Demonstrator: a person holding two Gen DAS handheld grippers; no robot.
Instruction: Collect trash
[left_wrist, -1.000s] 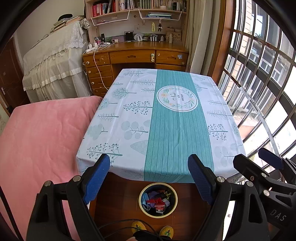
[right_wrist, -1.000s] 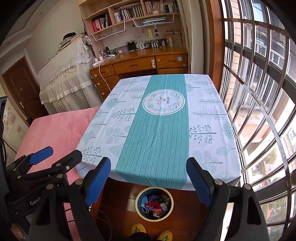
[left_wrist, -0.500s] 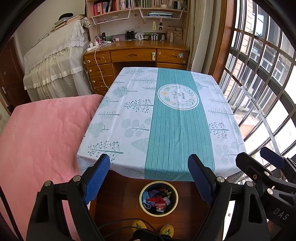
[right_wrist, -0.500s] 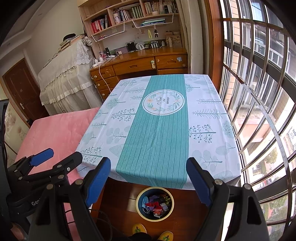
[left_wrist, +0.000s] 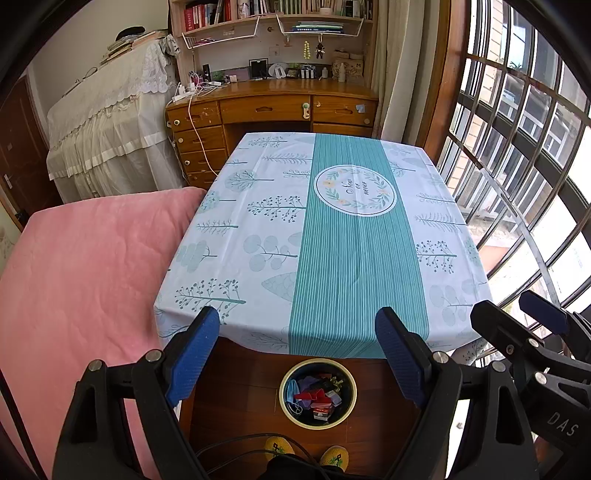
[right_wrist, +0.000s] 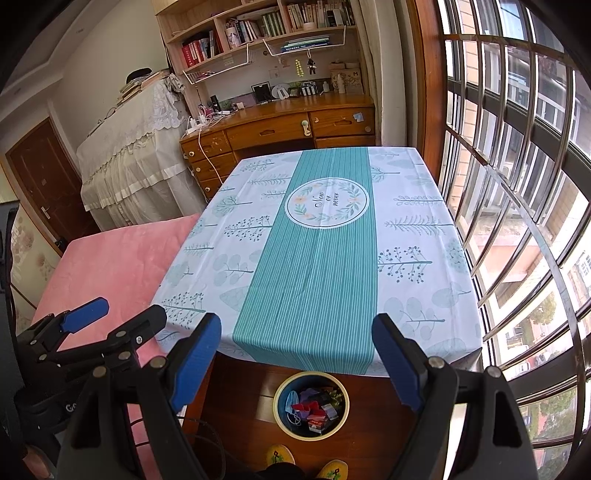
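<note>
Down on the floor, just past the near edge of the counter (left_wrist: 258, 236), sits the round bin (left_wrist: 318, 394), and all the trash (left_wrist: 316, 393) you can see is already inside it: a blue face mask, red scraps and small wrappers. From your left tool (left_wrist: 297, 354) the bin lies straight ahead and below, almost right between the two blue pads. From your right tool (right_wrist: 296, 356) it also lies ahead and below, a little to the middle. Both tools are spread wide and hold nothing. The two tools hang side by side, so neither one looks much nearer to the bin. The cloth on the counter shows no loose trash that you could pick up. The pink bed (left_wrist: 81, 266) on your left shows none either. So it looks like the job is nearly done or done, and any next move is to look for leftover bits.
</note>
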